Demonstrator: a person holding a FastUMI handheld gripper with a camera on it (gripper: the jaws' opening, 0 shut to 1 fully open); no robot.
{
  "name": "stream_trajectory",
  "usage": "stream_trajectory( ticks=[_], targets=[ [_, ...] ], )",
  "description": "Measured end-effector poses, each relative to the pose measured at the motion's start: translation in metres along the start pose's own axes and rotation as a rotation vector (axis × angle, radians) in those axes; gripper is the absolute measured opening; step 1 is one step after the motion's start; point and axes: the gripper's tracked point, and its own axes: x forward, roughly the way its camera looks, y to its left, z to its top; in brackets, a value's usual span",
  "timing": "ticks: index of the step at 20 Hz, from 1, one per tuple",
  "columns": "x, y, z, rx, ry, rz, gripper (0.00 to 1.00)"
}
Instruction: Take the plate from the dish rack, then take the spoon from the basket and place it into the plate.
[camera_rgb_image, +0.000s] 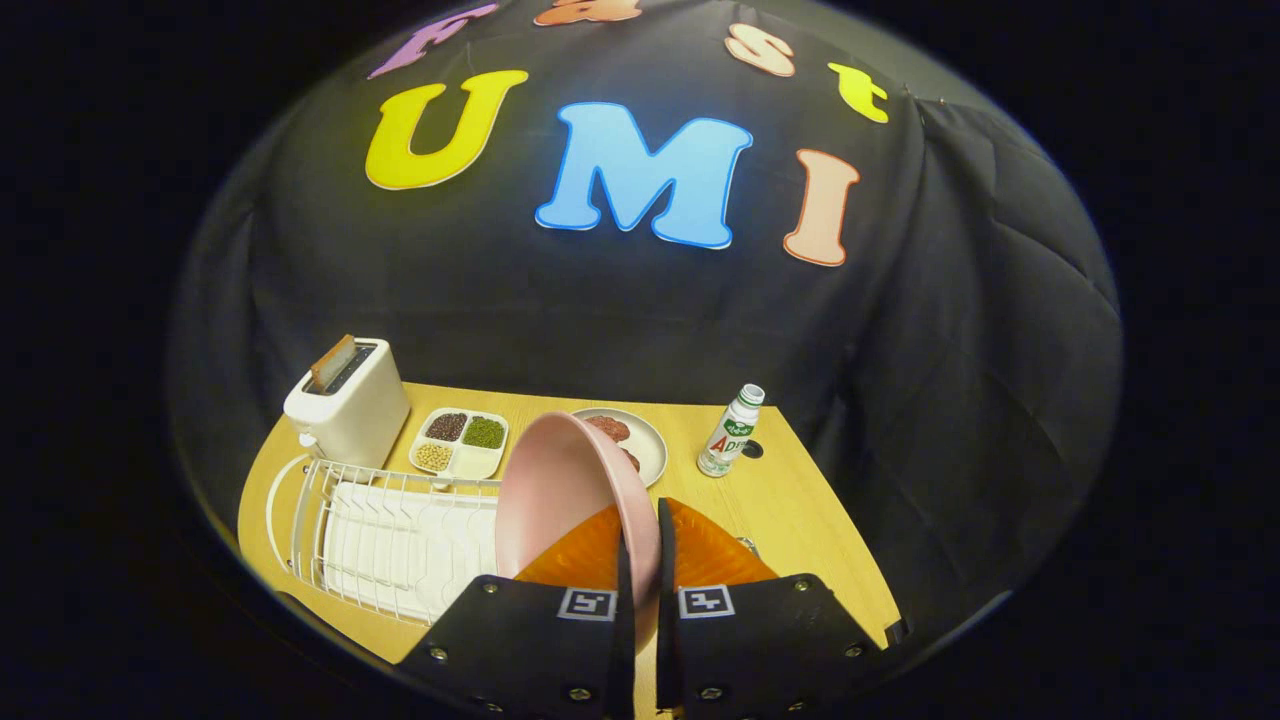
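Gripping pink plate (560, 490) | claw (645, 530) | wooden table (800, 520)

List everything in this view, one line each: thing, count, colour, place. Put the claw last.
Table: one, light wood, under everything.
Dish rack: one, white wire, on the table beside the claw's fingers.
Pink plate: one, pink, tilted on edge, its rim pinched between the fingers, next to the rack.
Toaster: one, cream, behind the rack, a slice of toast sticking up from its slot.
Divided tray: one, white, four compartments with dark, green and pale grains, beside the toaster.
Round plate: one, white, with reddish-brown food, behind the pink plate.
Bottle: one, white with green label, upright, beside the round plate.
Claw: one, shut on the pink plate.
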Motion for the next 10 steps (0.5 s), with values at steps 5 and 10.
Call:
stream_trajectory(
  ticks=[5, 10],
  targets=[
    [-0.032, -0.055, -0.034, 0.121, 0.026, 0.095, 0.08],
    [-0.053, -0.085, -0.092, 0.320, 0.099, 0.252, 0.08]
  ],
)
